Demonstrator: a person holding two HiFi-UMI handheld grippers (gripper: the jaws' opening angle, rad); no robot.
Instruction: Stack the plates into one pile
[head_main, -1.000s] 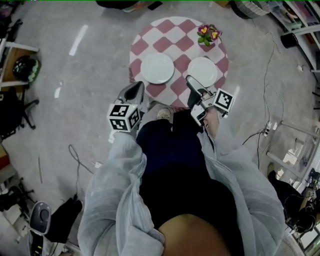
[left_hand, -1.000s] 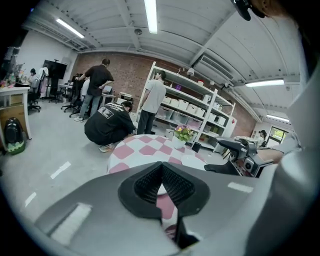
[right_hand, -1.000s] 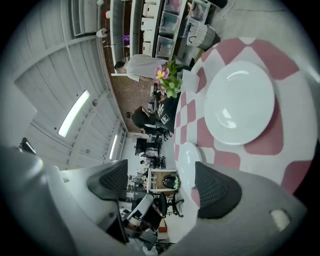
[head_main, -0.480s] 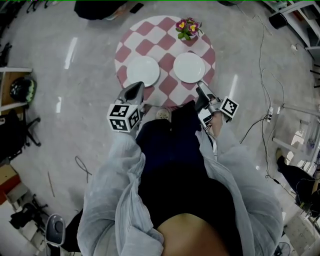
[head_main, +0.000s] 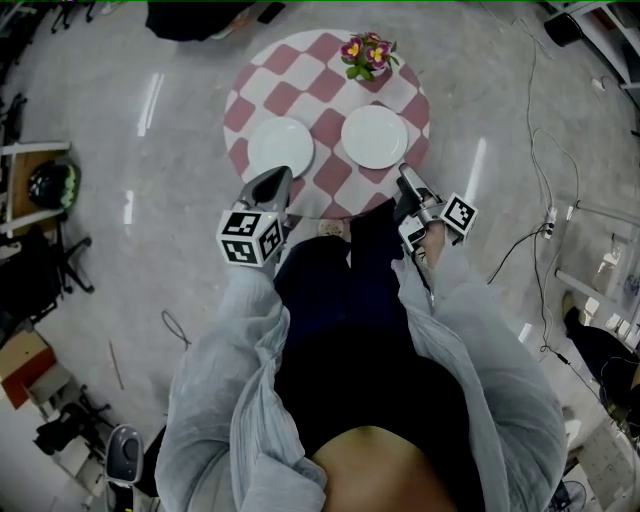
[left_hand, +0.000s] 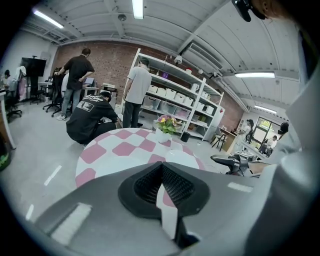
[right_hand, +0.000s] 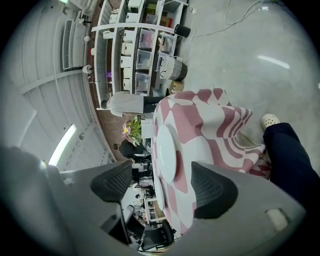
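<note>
Two white plates lie side by side on a round table (head_main: 260, 95) with a pink and white checked cloth: the left plate (head_main: 281, 146) and the right plate (head_main: 375, 136). My left gripper (head_main: 272, 180) hangs just before the table's near edge, in line with the left plate, its jaws shut with nothing in them (left_hand: 161, 172). At the near right rim, just short of the right plate, my right gripper (head_main: 405, 178) is open and rolled on its side. Between its jaws (right_hand: 161, 172) the right plate (right_hand: 166, 150) shows ahead, untouched.
A pot of flowers (head_main: 363, 52) stands at the table's far side, beyond the right plate. My legs and a white shoe (head_main: 331, 228) are at the near edge. Cables (head_main: 545, 150) cross the floor at the right. Several people (left_hand: 90, 120) and shelves (left_hand: 172, 97) are behind the table.
My right gripper has drawn back from beside the right plate and sunk to the table's near right rim. The left gripper now lines up with the left plate. The plates stay put.
</note>
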